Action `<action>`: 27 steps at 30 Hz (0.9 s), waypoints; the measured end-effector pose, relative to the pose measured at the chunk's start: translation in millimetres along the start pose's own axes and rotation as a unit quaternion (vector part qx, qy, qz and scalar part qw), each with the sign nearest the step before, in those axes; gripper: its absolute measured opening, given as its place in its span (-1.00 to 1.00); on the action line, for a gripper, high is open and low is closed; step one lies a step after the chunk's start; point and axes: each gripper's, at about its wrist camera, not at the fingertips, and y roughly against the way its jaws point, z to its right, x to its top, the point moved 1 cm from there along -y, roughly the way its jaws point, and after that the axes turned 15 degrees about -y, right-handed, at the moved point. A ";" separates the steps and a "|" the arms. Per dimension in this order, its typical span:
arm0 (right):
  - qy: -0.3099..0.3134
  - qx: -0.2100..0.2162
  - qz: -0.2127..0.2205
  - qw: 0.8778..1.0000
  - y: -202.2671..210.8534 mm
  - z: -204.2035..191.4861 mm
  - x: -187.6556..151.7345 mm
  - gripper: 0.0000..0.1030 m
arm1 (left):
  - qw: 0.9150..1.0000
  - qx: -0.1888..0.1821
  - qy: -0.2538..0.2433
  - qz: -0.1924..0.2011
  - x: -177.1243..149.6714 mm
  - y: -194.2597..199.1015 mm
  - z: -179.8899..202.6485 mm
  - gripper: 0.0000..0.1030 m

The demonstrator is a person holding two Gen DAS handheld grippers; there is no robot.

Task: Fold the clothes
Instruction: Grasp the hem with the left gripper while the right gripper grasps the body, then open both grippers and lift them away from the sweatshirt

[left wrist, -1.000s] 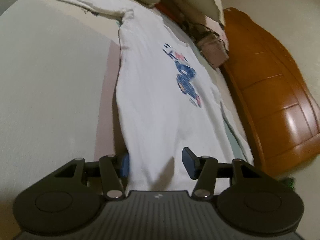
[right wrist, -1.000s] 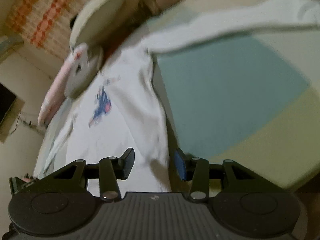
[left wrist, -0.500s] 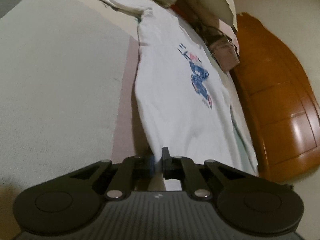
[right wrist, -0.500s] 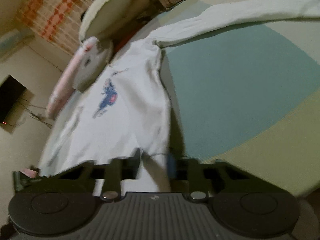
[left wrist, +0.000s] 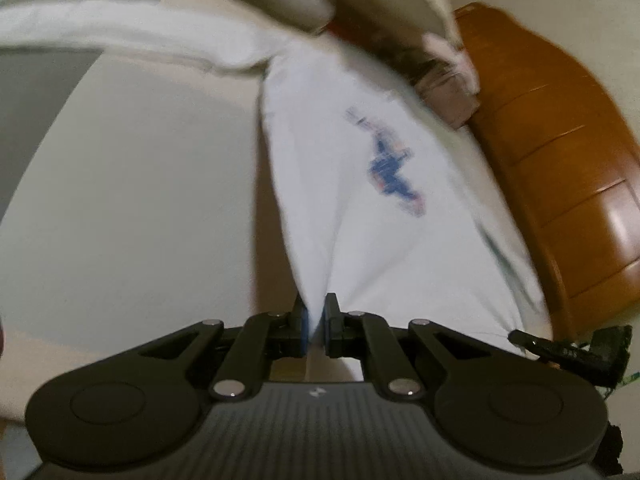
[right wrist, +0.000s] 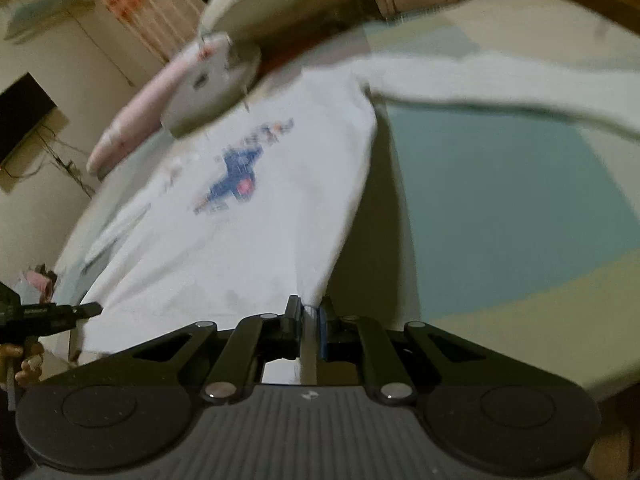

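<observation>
Both grippers pinch the near hem of a white sweatshirt spread on a bed.

The left gripper has its jaws nearly together, clamped on the near left corner of the white sweatshirt, and the cloth rises in a taut ridge from the pinch. The right gripper has its jaws narrow too, gripping the near right corner of the same hem. The sweatshirt lies chest up on the bed, its blue and red print facing up, one sleeve stretched out to the right and the other sleeve out to the left. Pillows sit at the far end by the collar. A brown wooden headboard stands at the right in the left wrist view. Both views are blurred.
</observation>
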 end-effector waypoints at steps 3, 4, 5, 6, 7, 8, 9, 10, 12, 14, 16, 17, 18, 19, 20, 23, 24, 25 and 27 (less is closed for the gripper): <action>-0.001 -0.046 0.001 0.999 0.1 6.3 -2.5 -0.71 | 0.998 0.054 -0.014 -0.021 0.2 8.4 -1.1 -0.81; -0.001 -0.061 0.002 0.998 0.4 8.3 -3.2 -0.71 | 0.998 0.063 -0.024 -0.015 1.7 17.5 -0.2 -0.80; 0.005 -0.067 0.013 0.998 6.3 7.3 -0.7 -0.70 | 0.997 0.068 -0.031 -0.005 4.9 26.8 0.3 -0.71; 0.012 -0.072 0.026 0.997 11.8 5.1 3.0 -0.70 | 0.997 0.072 -0.038 0.006 12.3 32.3 1.2 -0.54; 0.019 -0.076 0.040 0.996 16.3 1.6 8.3 -0.68 | 0.996 0.077 -0.045 0.017 21.9 35.4 2.5 -0.46; 0.028 -0.074 0.048 0.996 18.0 -3.4 14.1 -0.67 | 0.995 0.082 -0.052 0.027 31.5 38.5 3.8 -0.36; 0.039 -0.072 0.055 0.995 19.4 -8.7 19.9 -0.65 | 0.994 0.086 -0.059 0.038 41.1 41.5 5.1 -0.31; 0.052 -0.066 0.060 0.995 17.5 -17.8 28.1 -0.52 | 0.992 0.090 -0.071 0.044 51.9 38.2 8.7 -0.30; 0.088 -0.071 0.073 0.991 6.6 -40.3 44.3 -0.21 | 0.989 0.096 -0.102 0.050 75.1 23.2 18.7 -0.24; 0.136 -0.077 0.090 0.984 -8.1 -64.9 60.0 0.10 | 0.984 0.100 -0.137 0.053 97.9 4.2 30.7 -0.15; 0.180 -0.079 0.097 0.976 -28.7 -86.8 77.4 0.22 | 0.977 0.098 -0.181 0.053 119.5 -24.8 46.7 -0.04; 0.195 -0.075 0.097 0.973 -40.8 -96.2 85.1 0.24 | 0.973 0.094 -0.203 0.053 129.6 -40.1 53.9 0.00; 0.210 -0.071 0.096 0.970 -53.1 -105.4 92.7 0.25 | 0.968 0.091 -0.228 0.052 139.0 -57.3 60.1 0.09; 0.223 -0.065 0.091 0.968 -67.2 -112.0 99.2 0.29 | 0.963 0.090 -0.248 0.049 145.0 -73.3 63.8 0.10; 0.235 -0.059 0.085 0.966 -81.5 -118.2 105.5 0.31 | 0.959 0.089 -0.264 0.046 149.0 -87.7 66.3 0.11; 0.272 -0.044 0.065 0.959 -125.3 -135.2 123.1 0.33 | 0.947 0.087 -0.307 0.035 160.5 -129.7 71.0 0.13; 0.277 -0.044 0.061 0.958 -139.8 -138.3 127.7 0.33 | 0.944 0.087 -0.316 0.033 163.7 -139.7 68.9 0.14; 0.283 -0.042 0.055 0.957 -152.7 -140.7 131.4 0.33 | 0.942 0.087 -0.323 0.033 167.1 -147.8 65.8 0.14; 0.294 -0.039 0.052 0.954 -172.5 -142.0 135.8 0.33 | 0.938 0.088 -0.332 0.034 172.7 -161.2 57.0 0.23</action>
